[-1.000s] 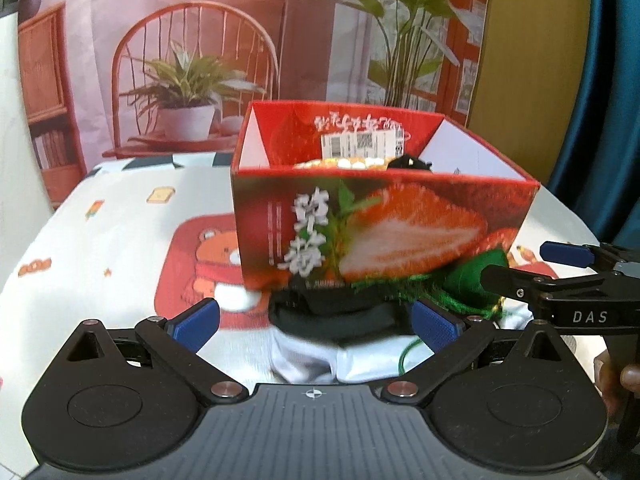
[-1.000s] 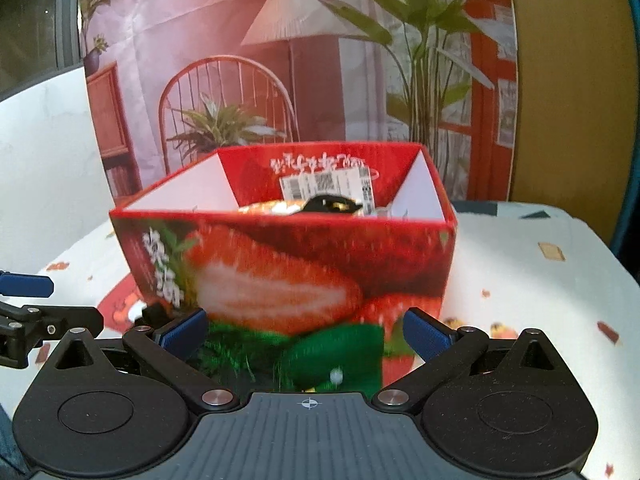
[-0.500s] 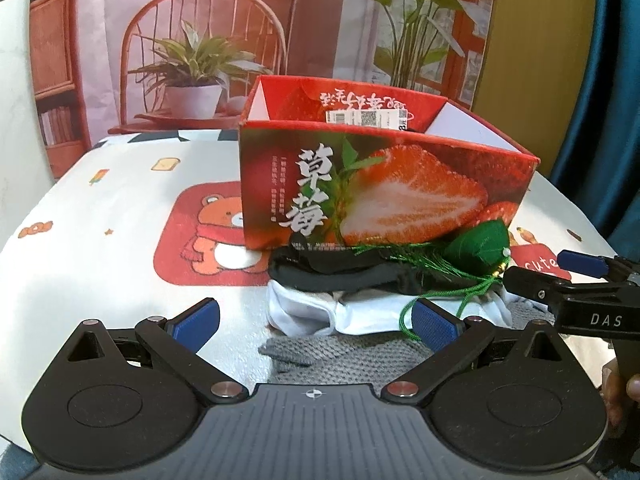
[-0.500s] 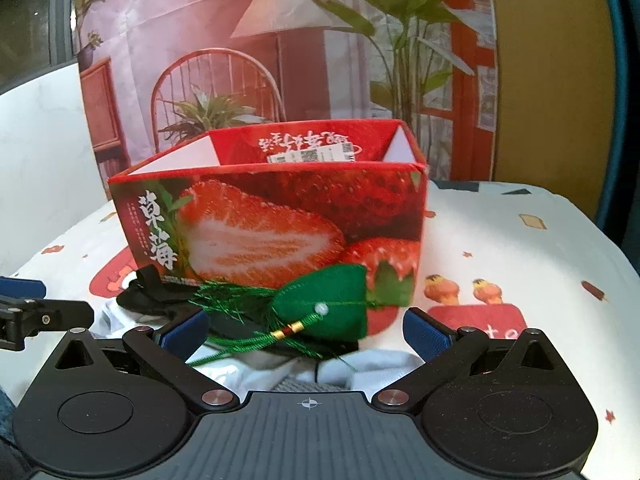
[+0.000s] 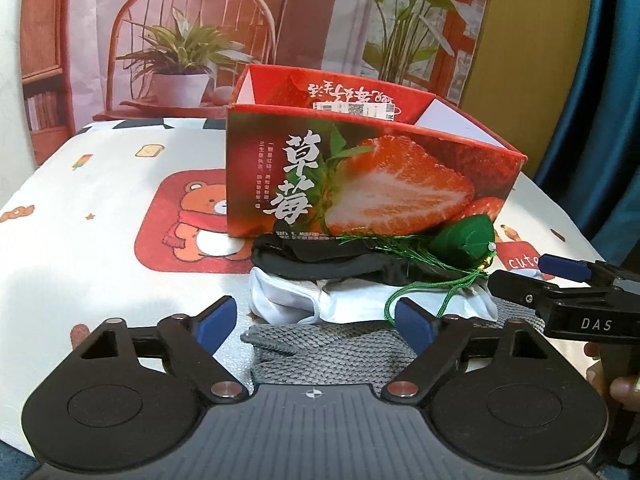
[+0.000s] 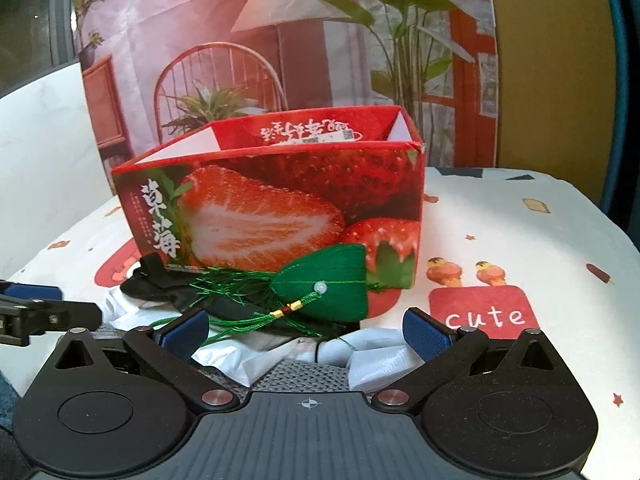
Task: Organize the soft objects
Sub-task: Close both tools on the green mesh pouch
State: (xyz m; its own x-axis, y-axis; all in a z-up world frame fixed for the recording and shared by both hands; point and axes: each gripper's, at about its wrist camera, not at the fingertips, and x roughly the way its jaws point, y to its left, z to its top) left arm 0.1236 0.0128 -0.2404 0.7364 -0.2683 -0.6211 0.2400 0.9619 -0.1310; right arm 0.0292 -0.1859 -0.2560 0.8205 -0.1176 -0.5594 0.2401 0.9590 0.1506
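A pile of soft things lies against the front of a red strawberry box (image 5: pixel 360 184) (image 6: pixel 280 200). On top sits a green sachet (image 5: pixel 464 240) (image 6: pixel 328 284) with a tassel. Under it lie a black cloth (image 5: pixel 312 260) (image 6: pixel 160 284), a white cloth (image 5: pixel 288 300) (image 6: pixel 376 356) and a grey knit piece (image 5: pixel 332 348) (image 6: pixel 308 376). My left gripper (image 5: pixel 316 320) (image 6: pixel 32 300) is at the pile's near left edge. Its jaws are closing around the white and grey pieces, and the pads do not press. My right gripper (image 6: pixel 306 334) (image 5: pixel 536 276) stands open at the pile's right end.
The box is open-topped and holds a labelled packet. A white tablecloth (image 5: pixel 100 220) with bear and "cute" prints covers the round table. A printed backdrop of a chair and plants hangs behind. A finger (image 5: pixel 620 388) shows at the right gripper's handle.
Both views have drawn back and sunk, so the box looks farther off and the whole pile now shows. The left jaws stand slightly narrower than before.
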